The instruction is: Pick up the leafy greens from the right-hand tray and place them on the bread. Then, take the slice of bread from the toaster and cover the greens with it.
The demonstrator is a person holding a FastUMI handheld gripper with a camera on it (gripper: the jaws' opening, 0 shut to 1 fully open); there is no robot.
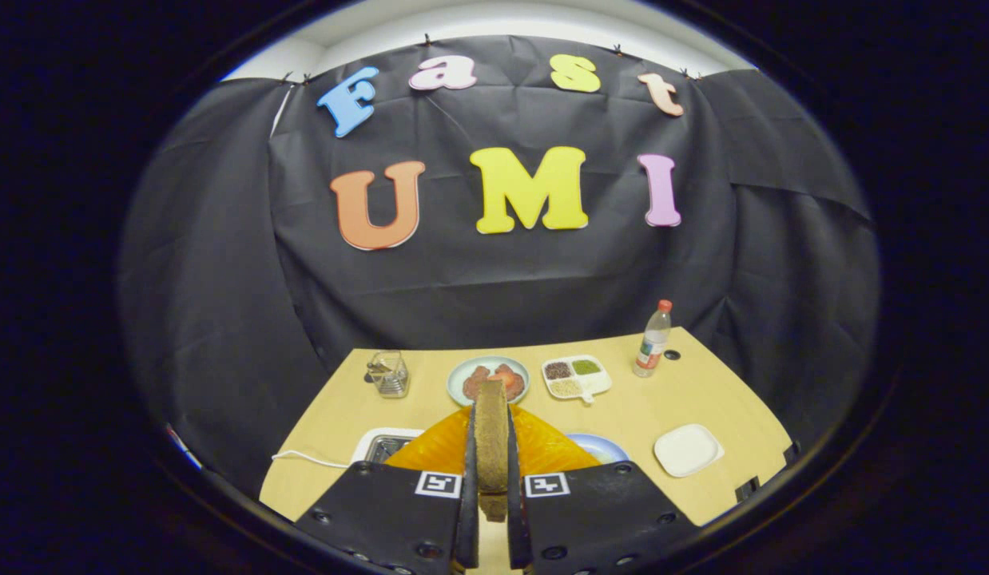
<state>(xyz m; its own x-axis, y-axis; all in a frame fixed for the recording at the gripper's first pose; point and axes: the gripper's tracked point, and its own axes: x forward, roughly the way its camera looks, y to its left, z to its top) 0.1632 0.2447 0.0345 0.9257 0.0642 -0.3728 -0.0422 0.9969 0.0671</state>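
Bread (491,435), a brown, coarse-crumbed slice seen edge-on and upright, is clamped between the two fingers of our gripper (492,479), which are drawn in tight against its faces at the bottom centre of the frame. We cannot see any leafy greens. Left of the fingers, low in the frame, sits the toaster (387,447), a white cord trailing from it. Right of them peeks a blue plate (600,449), then a white square tray (688,450) lower right. Further off, mid-frame, we see a round plate of reddish food (488,379), a divided dish of grains (576,376), a glass container (388,373) to the left and a red-capped clear bottle (653,339) to the right. All rest on a pale wooden table (662,399) backed by black cloth.
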